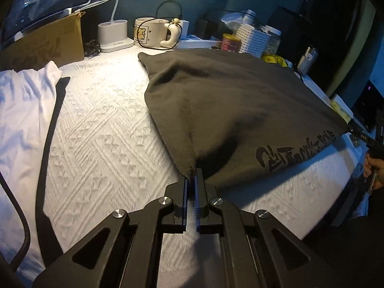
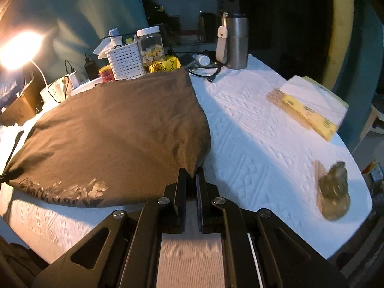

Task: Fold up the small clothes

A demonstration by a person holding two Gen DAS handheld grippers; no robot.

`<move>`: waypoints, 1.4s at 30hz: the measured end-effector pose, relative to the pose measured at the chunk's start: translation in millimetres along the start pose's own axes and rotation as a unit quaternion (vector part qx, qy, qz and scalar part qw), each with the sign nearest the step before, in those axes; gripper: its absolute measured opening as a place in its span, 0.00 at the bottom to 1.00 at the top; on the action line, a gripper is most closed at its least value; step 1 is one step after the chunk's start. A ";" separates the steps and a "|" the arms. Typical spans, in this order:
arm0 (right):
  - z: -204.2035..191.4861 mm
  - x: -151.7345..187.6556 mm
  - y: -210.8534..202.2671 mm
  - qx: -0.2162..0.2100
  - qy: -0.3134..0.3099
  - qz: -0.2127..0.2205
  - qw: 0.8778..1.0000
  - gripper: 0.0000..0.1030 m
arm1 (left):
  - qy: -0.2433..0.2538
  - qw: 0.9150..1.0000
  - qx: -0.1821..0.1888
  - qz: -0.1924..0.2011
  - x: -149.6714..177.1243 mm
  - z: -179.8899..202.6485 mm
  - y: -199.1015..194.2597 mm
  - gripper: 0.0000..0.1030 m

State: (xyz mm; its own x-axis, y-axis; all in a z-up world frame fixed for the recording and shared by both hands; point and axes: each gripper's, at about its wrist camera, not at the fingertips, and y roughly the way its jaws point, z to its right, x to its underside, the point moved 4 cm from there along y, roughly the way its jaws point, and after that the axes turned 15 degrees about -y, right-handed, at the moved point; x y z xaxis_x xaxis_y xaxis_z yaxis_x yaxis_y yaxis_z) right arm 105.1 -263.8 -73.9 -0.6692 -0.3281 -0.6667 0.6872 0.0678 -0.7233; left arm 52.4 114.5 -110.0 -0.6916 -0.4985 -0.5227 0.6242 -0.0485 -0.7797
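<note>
Two grippers pinch the near corners of a dark grey garment (image 1: 240,110) spread on a white textured table cover (image 1: 100,129): the left gripper (image 1: 193,175) is clamped on the near left corner, the right gripper (image 2: 192,174) on the near right corner. Both corners are raised off the cover. A white garment (image 1: 21,110) lies well apart to the left.

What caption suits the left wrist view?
Left gripper pinches a corner of the dark garment over the white cloth.
</note>
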 end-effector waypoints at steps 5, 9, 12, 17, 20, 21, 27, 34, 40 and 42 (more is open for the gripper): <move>2.4 20.3 -15.6 0.011 0.008 -0.005 1.000 0.07 | 0.005 1.000 0.003 -0.018 11.5 2.7 -2.5 0.03; 6.3 34.6 -16.9 0.017 0.018 -0.011 1.000 0.07 | 0.022 0.999 -0.005 -0.038 25.2 5.0 6.5 0.03; 4.9 42.8 -13.1 0.022 0.023 -0.017 0.999 0.07 | 0.031 0.999 -0.010 -0.037 30.3 4.9 8.6 0.03; 8.1 53.8 -12.2 0.041 0.029 -0.027 0.998 0.08 | 0.028 0.999 -0.010 -0.042 33.1 1.8 5.9 0.09; 10.4 58.3 -16.2 0.068 0.029 -0.036 0.997 0.08 | 0.027 0.999 -0.010 -0.046 33.2 0.2 3.2 0.09; 13.7 61.2 -16.8 0.085 0.032 -0.045 0.995 0.08 | 0.030 0.998 -0.011 -0.048 32.7 -0.3 1.8 0.10; 24.5 77.0 -37.9 0.110 0.063 -0.058 0.990 0.08 | 0.032 0.998 -0.034 -0.029 21.6 -10.8 -13.5 0.11; -0.1 71.2 -49.9 0.079 0.074 -0.059 0.992 0.38 | 0.021 0.999 -0.027 0.024 -7.7 -16.4 -23.8 0.16; -24.1 61.1 -49.0 0.054 0.080 -0.053 0.994 0.41 | 0.016 0.999 0.007 0.047 -27.3 -4.8 -24.5 0.33; -29.8 59.8 -45.0 0.043 0.087 -0.054 0.994 0.42 | 0.014 0.999 0.010 0.050 -31.4 -4.2 -23.4 0.33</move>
State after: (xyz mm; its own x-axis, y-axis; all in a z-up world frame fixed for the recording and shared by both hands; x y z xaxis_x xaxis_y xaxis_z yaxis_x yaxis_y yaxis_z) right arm 25.7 -258.4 -86.6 -0.7740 -0.1603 -0.6125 0.6254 -0.0428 -0.7791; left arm 57.9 134.9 -76.8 -0.6356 -0.4778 -0.6064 0.6973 -0.0181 -0.7166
